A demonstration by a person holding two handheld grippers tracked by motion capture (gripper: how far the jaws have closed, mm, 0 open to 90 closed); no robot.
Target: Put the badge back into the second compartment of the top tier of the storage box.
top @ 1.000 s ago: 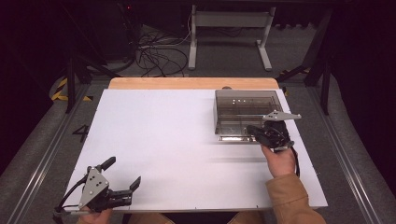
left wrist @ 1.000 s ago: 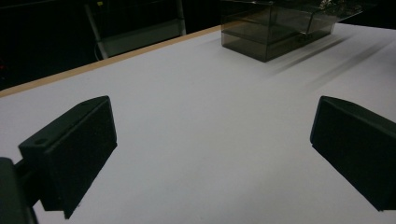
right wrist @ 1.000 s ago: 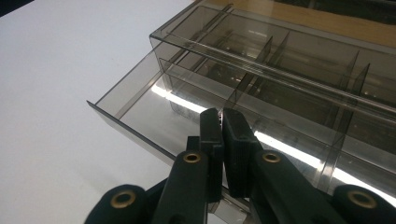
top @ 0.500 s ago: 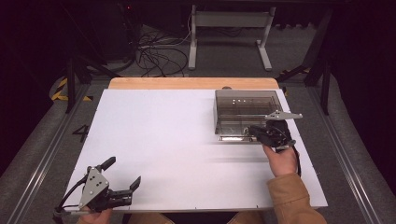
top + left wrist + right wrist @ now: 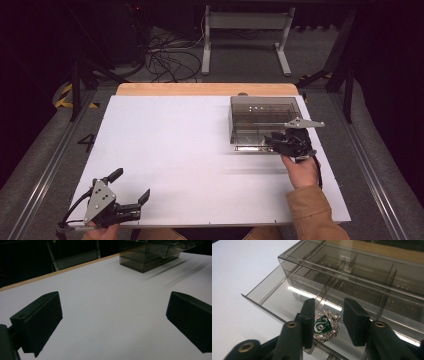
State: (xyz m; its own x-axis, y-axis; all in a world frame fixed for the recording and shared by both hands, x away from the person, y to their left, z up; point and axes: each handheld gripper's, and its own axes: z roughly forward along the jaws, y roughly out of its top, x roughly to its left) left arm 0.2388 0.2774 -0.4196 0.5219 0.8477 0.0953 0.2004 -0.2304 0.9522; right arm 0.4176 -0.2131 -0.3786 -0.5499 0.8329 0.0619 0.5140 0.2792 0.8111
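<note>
Up close, right hand-held gripper [image 5: 328, 320] spread around a green crest badge [image 5: 324, 326] in the drawer [image 5: 269, 293].

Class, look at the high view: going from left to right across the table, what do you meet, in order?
Left claw → bare white table top → smoky clear drawer box → right claw

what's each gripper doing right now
left gripper: open, holding nothing, over the bare table.
right gripper: open around the badge in the drawer, not clamped.
</note>
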